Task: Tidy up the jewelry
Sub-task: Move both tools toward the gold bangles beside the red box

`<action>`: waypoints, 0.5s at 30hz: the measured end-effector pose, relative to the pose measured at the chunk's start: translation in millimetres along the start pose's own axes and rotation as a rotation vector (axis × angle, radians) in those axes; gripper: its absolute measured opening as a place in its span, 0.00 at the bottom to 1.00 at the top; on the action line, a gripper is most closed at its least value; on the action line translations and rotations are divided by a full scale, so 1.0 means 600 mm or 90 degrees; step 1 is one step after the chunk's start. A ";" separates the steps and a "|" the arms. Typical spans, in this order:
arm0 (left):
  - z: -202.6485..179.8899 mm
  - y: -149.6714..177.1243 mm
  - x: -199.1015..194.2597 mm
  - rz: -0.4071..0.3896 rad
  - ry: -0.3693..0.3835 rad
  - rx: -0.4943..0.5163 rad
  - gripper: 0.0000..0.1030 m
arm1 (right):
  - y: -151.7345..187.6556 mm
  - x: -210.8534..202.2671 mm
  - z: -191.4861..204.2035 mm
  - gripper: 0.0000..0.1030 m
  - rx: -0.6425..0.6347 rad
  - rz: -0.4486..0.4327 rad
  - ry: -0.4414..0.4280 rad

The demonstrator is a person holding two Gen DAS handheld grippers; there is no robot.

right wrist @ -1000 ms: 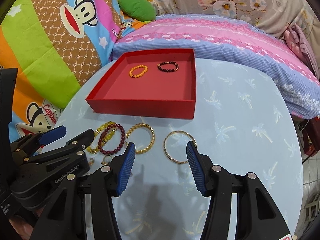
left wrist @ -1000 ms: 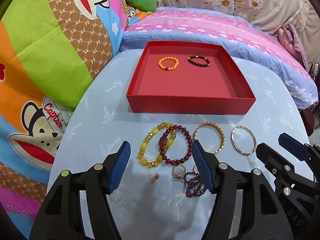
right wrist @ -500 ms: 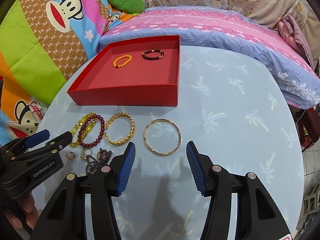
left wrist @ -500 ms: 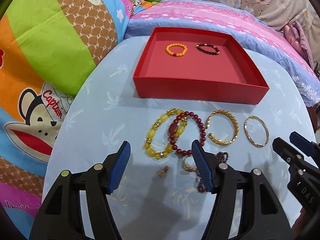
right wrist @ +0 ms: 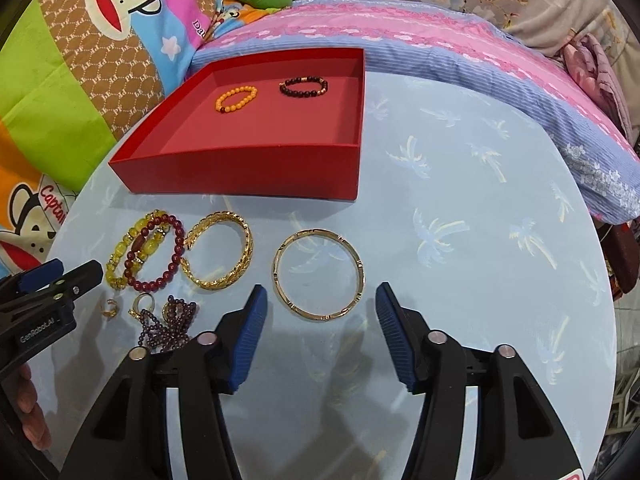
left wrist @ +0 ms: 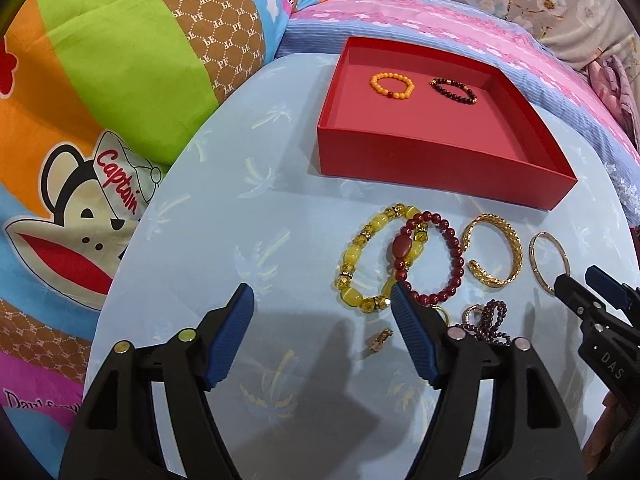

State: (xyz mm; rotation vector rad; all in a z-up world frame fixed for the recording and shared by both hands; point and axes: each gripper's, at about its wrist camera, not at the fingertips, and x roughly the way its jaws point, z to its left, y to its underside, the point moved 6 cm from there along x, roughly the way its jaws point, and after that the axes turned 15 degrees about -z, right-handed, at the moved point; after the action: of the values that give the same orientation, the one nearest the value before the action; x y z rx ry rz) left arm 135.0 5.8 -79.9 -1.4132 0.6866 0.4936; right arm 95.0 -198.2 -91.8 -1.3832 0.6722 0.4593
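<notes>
A red tray (left wrist: 436, 160) (right wrist: 248, 178) at the back of the table holds an orange bead bracelet (left wrist: 392, 85) (right wrist: 236, 99) and a dark bead bracelet (left wrist: 453, 91) (right wrist: 304, 86). In front of it lie a yellow bead bracelet (left wrist: 352, 258) (right wrist: 116, 258), a dark red bead bracelet (left wrist: 454, 264) (right wrist: 174, 258), a wide gold cuff (left wrist: 514, 252) (right wrist: 244, 256), a thin gold bangle (left wrist: 550, 260) (right wrist: 318, 276), rings and a purple bead string (left wrist: 494, 320) (right wrist: 172, 326). My left gripper (left wrist: 322, 336) hovers left of the beads, jaws opening, nothing between them. My right gripper (right wrist: 320, 338) hovers just before the bangle, jaws opening, empty.
The table (right wrist: 460, 240) is round with a pale blue palm-print cloth. A colourful cartoon quilt (left wrist: 100, 100) borders it on the left, and a pink-and-blue striped blanket (right wrist: 440, 40) runs behind. A small gold ring (left wrist: 380, 340) lies alone near the left gripper.
Both grippers have sunk closer to the table and their jaws stand wider. The left view has shifted left, so the bead bracelets now sit by its right finger.
</notes>
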 end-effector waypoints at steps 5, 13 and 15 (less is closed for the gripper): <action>-0.003 0.003 0.004 0.004 0.003 0.001 0.70 | 0.005 0.019 0.003 0.61 -0.009 0.007 0.006; 0.003 0.005 0.011 0.011 0.006 -0.007 0.70 | 0.009 0.041 0.010 0.61 -0.029 0.005 0.019; 0.002 0.005 0.011 0.010 0.007 -0.006 0.70 | 0.009 0.041 0.011 0.58 -0.036 -0.001 0.021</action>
State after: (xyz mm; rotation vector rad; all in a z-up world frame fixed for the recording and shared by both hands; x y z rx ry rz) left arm 138.1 6.6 -86.6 -1.4216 0.7056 0.5034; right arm 110.7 -192.8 -112.1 -1.4474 0.6906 0.4583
